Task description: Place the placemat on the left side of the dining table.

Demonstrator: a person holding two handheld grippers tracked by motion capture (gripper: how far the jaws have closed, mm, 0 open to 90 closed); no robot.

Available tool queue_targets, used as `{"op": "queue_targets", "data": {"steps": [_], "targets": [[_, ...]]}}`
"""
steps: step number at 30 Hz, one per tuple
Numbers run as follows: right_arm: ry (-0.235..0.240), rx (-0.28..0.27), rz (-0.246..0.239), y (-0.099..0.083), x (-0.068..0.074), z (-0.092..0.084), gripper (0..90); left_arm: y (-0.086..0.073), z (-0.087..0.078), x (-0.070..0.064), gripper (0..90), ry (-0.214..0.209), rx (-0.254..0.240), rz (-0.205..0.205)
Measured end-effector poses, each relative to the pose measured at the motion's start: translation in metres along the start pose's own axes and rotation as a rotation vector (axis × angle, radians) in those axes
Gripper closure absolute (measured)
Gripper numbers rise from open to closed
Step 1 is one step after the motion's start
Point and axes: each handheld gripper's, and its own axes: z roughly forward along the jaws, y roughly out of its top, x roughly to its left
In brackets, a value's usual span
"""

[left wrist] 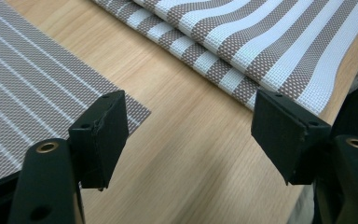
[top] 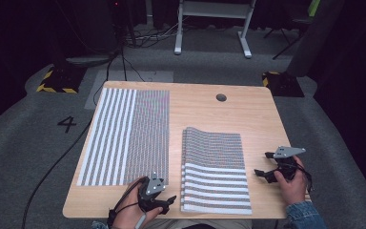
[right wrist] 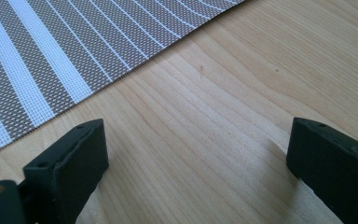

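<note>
left gripper point(top: 167, 202) jaws wide, empty | right gripper point(top: 262, 172) wide, empty | floor mark point(top: 67, 123) probably "4" | folded placemat point(top: 214, 169) long axis near-to-far, fold at far edge

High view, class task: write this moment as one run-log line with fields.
left gripper: jaws open, between mats | right gripper: jaws open, right of folded mat | flat mat: spread out | table: wood
</note>
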Motion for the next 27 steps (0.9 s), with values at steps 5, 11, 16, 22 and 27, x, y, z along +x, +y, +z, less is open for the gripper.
{"op": "queue_targets", "data": {"steps": [5,11,16,22,27], "targets": [[0.000,0.000,0.000,0.000,0.000,0.000,5.5,-0.004,0.009,-0.001,28.1,0.012,-0.040,0.002],[0.000,0.000,0.000,0.000,0.000,0.000,5.5,-0.011,0.020,-0.001,28.1,0.010,-0.010,0.016],[0.000,0.000,0.000,0.000,0.000,0.000,5.5,-0.014,0.027,-0.008,23.2,0.036,-0.011,0.027],[0.000,0.000,0.001,0.000,0.000,0.000,5.5,-0.017,0.030,-0.012,20.0,0.050,-0.042,-0.014],[0.000,0.000,0.000,0.000,0.000,0.000,5.5,-0.018,0.030,-0.013,20.0,0.052,-0.048,-0.016]]}}
